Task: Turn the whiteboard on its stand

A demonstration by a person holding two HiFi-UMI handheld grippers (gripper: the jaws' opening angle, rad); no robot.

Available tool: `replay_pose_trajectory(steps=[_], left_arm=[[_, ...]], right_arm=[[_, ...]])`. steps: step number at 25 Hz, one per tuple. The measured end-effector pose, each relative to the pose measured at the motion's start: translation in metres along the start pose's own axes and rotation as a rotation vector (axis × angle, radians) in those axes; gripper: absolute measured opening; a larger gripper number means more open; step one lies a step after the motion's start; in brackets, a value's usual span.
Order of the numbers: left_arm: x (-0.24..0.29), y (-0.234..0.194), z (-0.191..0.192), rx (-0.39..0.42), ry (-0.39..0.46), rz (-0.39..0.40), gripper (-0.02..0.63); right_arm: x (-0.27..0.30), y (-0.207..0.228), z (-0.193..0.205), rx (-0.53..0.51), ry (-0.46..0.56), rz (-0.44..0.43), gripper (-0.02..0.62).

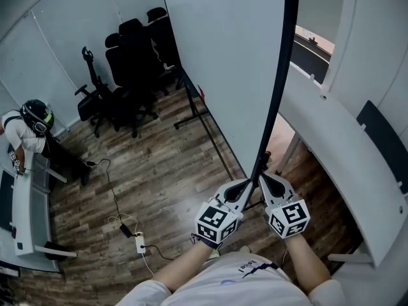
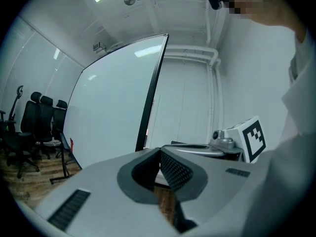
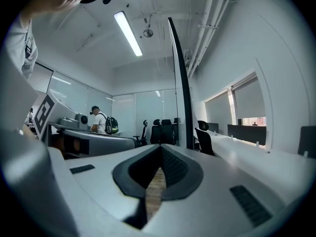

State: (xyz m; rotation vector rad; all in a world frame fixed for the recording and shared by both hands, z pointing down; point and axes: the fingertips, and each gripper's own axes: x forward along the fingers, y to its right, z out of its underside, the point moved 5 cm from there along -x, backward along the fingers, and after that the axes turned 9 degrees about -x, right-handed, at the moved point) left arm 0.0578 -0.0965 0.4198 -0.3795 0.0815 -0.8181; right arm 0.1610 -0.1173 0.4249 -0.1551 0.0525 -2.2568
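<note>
We see whiteboard (image 1: 217, 56) upright on stand (image 1: 191, 118), dark near edge facing us. Left gripper (image 1: 245, 185) and right gripper (image 1: 262, 179) both clenched, empty, tips flanking that edge, contact unclear. Scene fits board awaiting swing or already swung. Any turning needs sideways push on edge.

You are holding the left gripper (image 2: 160, 151) with its jaws pressed together and nothing between them. The tips are sitting just below the lower end of the whiteboard's (image 2: 111, 107) black edge (image 2: 152, 90). The whiteboard is standing upright, and its white face is filling the space left of that edge. Black chairs (image 2: 29, 125) are standing to the whiteboard's left, near its stand foot (image 2: 63, 168). A marker cube (image 2: 253, 138) is showing to the whiteboard's right.
</note>
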Motion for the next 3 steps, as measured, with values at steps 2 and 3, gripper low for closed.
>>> replay_pose_trajectory(steps=[2, 3], left_arm=[[-0.0005, 0.0002, 0.0004, 0.002, 0.001, 0.000, 0.012], [-0.0006, 0.0003, 0.0004, 0.003, 0.001, 0.000, 0.012]], right_arm=[[-0.0001, -0.0008, 0.0001, -0.003, 0.001, 0.000, 0.014], [-0.0001, -0.0011, 0.0001, -0.005, 0.001, 0.000, 0.014]])
